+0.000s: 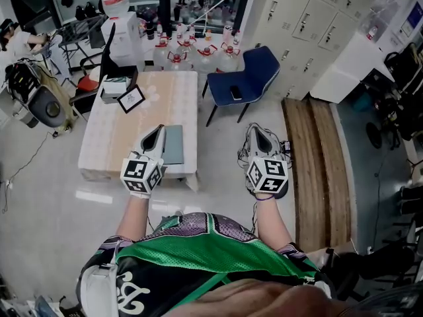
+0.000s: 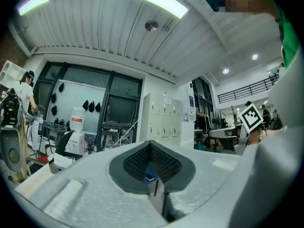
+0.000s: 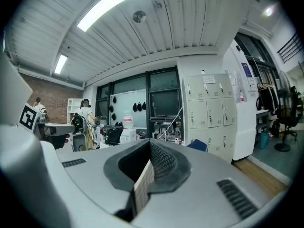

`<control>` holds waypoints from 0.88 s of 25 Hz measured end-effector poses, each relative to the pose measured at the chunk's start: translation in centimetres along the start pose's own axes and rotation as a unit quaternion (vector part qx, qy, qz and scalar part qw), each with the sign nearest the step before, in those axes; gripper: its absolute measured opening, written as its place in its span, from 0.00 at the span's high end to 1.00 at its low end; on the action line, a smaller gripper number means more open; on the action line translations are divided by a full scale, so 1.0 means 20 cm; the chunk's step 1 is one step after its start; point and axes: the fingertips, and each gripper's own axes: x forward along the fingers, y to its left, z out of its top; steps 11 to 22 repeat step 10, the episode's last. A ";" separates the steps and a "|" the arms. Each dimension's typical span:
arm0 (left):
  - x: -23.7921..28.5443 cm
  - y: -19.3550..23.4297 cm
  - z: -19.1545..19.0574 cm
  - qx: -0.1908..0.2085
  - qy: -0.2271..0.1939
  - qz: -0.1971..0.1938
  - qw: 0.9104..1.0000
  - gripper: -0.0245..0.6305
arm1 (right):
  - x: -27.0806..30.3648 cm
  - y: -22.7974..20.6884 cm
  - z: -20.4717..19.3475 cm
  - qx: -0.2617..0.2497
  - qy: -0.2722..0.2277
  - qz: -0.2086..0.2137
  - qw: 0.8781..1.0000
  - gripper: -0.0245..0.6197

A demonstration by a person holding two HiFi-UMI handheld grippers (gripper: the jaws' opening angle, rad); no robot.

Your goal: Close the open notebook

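A grey-green notebook (image 1: 174, 144) lies flat near the front right corner of the low beige table (image 1: 112, 137), showing one plain face. In the head view my left gripper (image 1: 159, 129) is held level right beside the notebook's left edge; whether it touches the notebook is unclear. In its own view the left gripper (image 2: 151, 144) has its tips together with nothing between them. My right gripper (image 1: 256, 127) hangs over the floor to the right of the table, apart from the notebook. In its own view the right gripper (image 3: 151, 145) is shut and empty.
A framed picture (image 1: 131, 99) and a small box (image 1: 115, 86) stand at the table's far left. A blue chair (image 1: 248, 78) with a phone (image 1: 236, 93) on its seat stands behind the table's right. A wooden bench (image 1: 310, 164) runs along the right. Several bottles (image 1: 192, 48) stand on the floor at the back.
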 end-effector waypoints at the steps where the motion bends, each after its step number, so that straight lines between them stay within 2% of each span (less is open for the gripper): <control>1: 0.00 0.00 0.00 0.000 0.000 0.000 1.000 0.94 | 0.00 0.01 0.00 -0.002 -0.001 0.001 1.000 0.96; 7: -0.01 0.02 0.00 -0.015 -0.004 -0.006 1.000 0.94 | 0.02 0.04 -0.01 -0.001 -0.002 0.004 1.000 0.96; 22: -0.01 0.04 0.01 -0.016 -0.005 -0.009 1.000 0.94 | 0.04 0.07 -0.01 0.002 -0.001 0.006 1.000 0.96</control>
